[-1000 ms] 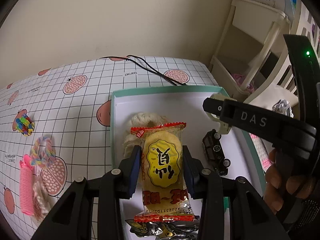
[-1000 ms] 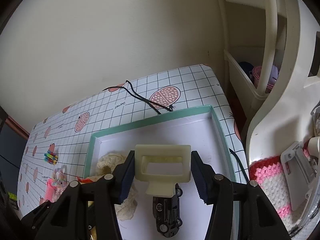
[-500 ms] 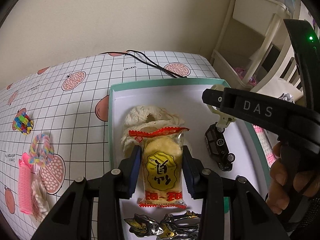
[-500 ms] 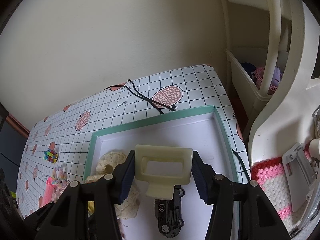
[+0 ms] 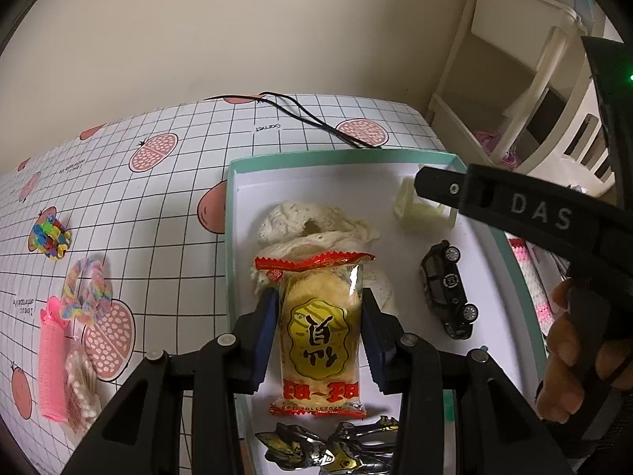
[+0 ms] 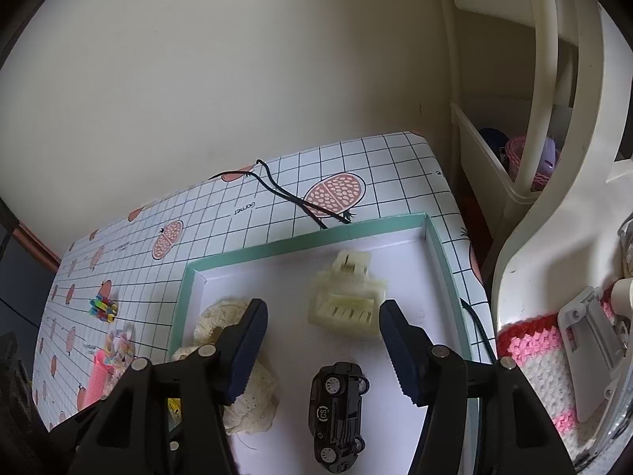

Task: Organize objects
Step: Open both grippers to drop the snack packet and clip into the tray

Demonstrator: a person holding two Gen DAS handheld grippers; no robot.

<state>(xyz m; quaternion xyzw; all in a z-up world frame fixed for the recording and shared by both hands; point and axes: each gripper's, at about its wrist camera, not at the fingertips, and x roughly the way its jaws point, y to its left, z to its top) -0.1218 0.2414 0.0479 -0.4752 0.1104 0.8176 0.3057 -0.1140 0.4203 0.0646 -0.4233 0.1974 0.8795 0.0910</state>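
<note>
Snack packet (image 5: pixel 321 330) sits clamped between left gripper (image 5: pixel 319 340) jaws.

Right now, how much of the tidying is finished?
Roughly halfway, I'd guess. Already in the tray: the cream clip, just let go by the open right claw, a toy car and lace cloth. In hand: the left claw grips a snack packet above the tray. Left on the table: pink comb, pastel hair tie, colourful clips.
</note>
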